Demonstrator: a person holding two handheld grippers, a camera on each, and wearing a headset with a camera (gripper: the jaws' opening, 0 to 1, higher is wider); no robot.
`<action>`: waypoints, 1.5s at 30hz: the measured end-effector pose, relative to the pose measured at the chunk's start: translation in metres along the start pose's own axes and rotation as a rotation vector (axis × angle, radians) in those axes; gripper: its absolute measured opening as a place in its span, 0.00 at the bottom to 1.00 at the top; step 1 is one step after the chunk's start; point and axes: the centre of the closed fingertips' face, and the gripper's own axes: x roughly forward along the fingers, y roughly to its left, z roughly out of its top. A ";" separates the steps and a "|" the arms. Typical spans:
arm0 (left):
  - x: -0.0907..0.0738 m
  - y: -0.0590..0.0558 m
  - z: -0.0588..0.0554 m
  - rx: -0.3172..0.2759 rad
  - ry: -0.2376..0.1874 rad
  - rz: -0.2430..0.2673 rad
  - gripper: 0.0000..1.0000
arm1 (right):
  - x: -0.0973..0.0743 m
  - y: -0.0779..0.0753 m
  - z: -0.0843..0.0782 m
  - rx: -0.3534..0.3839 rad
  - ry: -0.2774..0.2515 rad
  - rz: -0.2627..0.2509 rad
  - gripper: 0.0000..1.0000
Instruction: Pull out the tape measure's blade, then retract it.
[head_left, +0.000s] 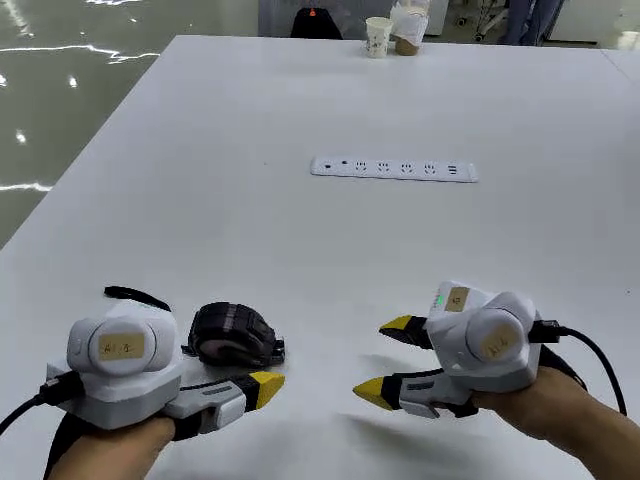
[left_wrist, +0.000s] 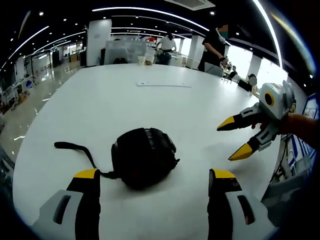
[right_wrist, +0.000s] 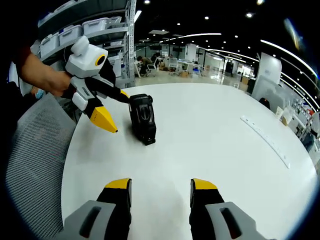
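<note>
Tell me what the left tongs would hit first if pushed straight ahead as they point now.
The black tape measure. It lies on the white table straight ahead of the left tongs, centred between their open jaws, so it would probably be met first; how near is unclear.

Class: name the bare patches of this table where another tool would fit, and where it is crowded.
Free: the wide stretch between the power strip and the tape measure, and the gap between the tape measure and the right gripper. Crowded: near left, where the left gripper sits by it.
</note>
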 end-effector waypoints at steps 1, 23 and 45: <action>-0.001 -0.001 0.000 0.003 -0.007 -0.009 0.86 | -0.002 -0.001 -0.001 0.015 -0.004 -0.009 0.46; -0.011 -0.010 -0.004 0.150 -0.065 -0.125 0.99 | -0.038 0.004 -0.016 0.117 -0.109 -0.077 0.66; -0.027 -0.029 -0.002 0.203 -0.132 -0.278 0.99 | -0.055 0.016 -0.024 0.157 -0.189 -0.110 0.87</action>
